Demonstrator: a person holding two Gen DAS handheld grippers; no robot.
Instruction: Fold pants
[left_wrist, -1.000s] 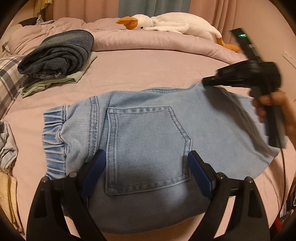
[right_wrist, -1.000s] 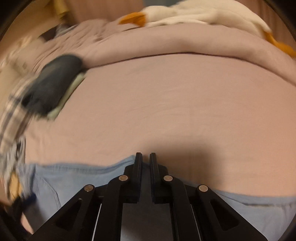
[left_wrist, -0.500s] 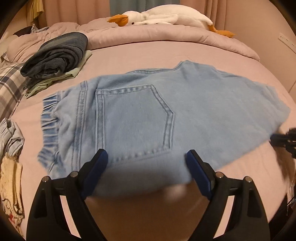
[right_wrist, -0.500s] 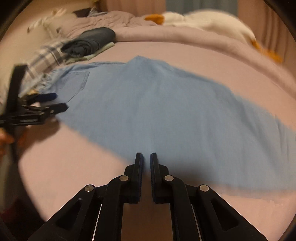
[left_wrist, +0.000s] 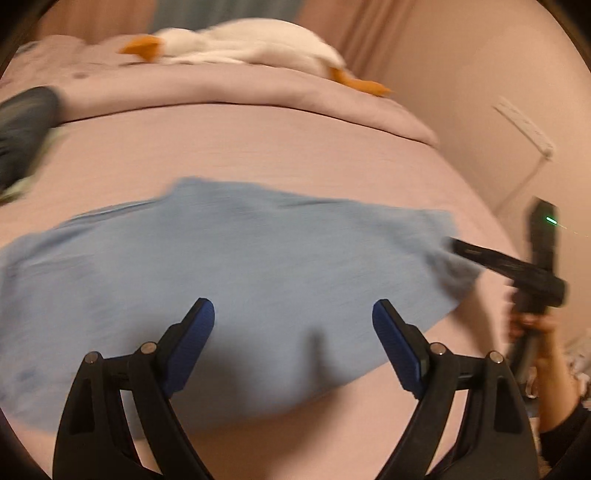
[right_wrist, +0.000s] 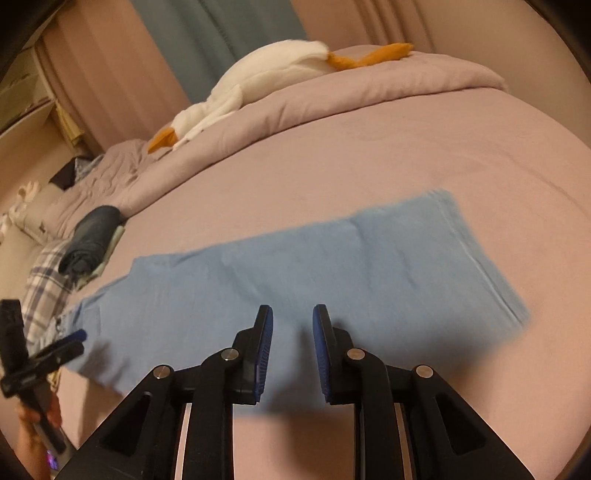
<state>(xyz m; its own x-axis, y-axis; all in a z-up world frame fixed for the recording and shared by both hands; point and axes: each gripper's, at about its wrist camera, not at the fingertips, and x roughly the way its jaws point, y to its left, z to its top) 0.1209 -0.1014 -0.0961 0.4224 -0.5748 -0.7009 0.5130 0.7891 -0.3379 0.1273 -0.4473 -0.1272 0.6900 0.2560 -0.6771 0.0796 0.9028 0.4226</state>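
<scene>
Light blue denim pants (left_wrist: 258, 258) lie flat and folded lengthwise across the pink bed (left_wrist: 295, 147). My left gripper (left_wrist: 293, 310) hovers open and wide over their near edge, with nothing between its fingers. In the right wrist view the pants (right_wrist: 295, 266) stretch from the waist at the left to the hem at the right. My right gripper (right_wrist: 292, 312) is over the near edge of the legs; its jaws are opening and nothing is between them. The left wrist view shows the right gripper (left_wrist: 456, 245) at the hem end, held by a hand (left_wrist: 535, 325). The left gripper (right_wrist: 77, 341) shows near the waist.
A white plush goose (right_wrist: 258, 74) lies on the rolled duvet (right_wrist: 369, 92) at the back. Folded dark clothes (right_wrist: 92, 236) and plaid fabric (right_wrist: 44, 288) sit beyond the waist end. A power strip (left_wrist: 524, 125) hangs on the right wall.
Both grippers have swung right along the pants, towards the leg end. The right gripper's jaws, shut before, have parted. The left gripper stays wide open.
</scene>
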